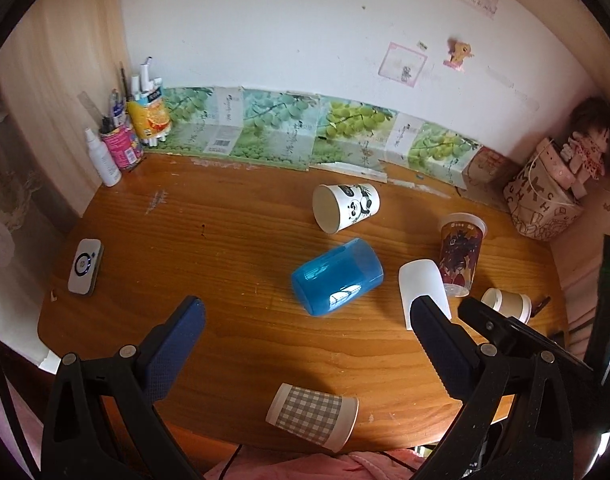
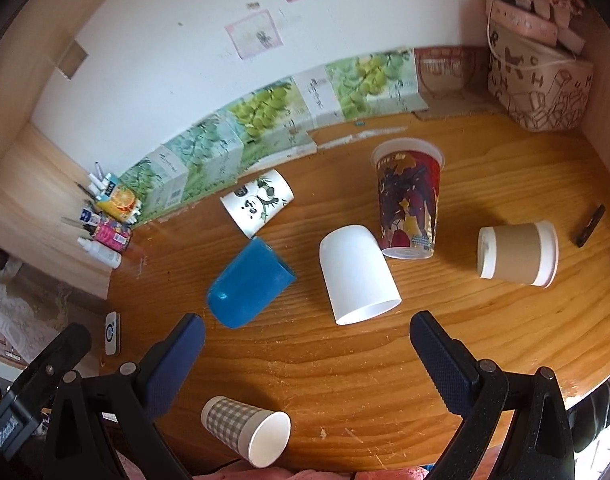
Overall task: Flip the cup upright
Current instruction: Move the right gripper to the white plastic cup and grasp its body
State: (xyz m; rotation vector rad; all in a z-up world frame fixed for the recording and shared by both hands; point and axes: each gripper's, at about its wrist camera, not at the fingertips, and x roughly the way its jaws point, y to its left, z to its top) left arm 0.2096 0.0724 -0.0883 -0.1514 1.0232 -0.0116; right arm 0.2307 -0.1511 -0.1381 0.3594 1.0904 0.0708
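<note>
Several cups lie on their sides on the wooden table [image 1: 233,240]: a blue cup [image 1: 337,277] [image 2: 249,283], a white cup [image 1: 423,290] [image 2: 357,276], a panda cup [image 1: 347,207] [image 2: 258,203], a checked paper cup [image 1: 313,416] [image 2: 247,430] near the front edge, and a brown sleeved cup [image 1: 507,304] [image 2: 517,255]. A red printed plastic cup [image 1: 461,254] [image 2: 409,204] stands upright. My left gripper [image 1: 307,320] is open and empty above the table, short of the blue cup. My right gripper [image 2: 307,336] is open and empty, just short of the white cup's mouth.
Pen holders and a spray bottle [image 1: 103,158] stand at the back left. A white device [image 1: 85,266] lies at the left. Green cartons [image 1: 265,128] line the wall. A patterned bag [image 2: 541,84] sits at the back right. A dark clip [image 2: 591,224] lies at the right.
</note>
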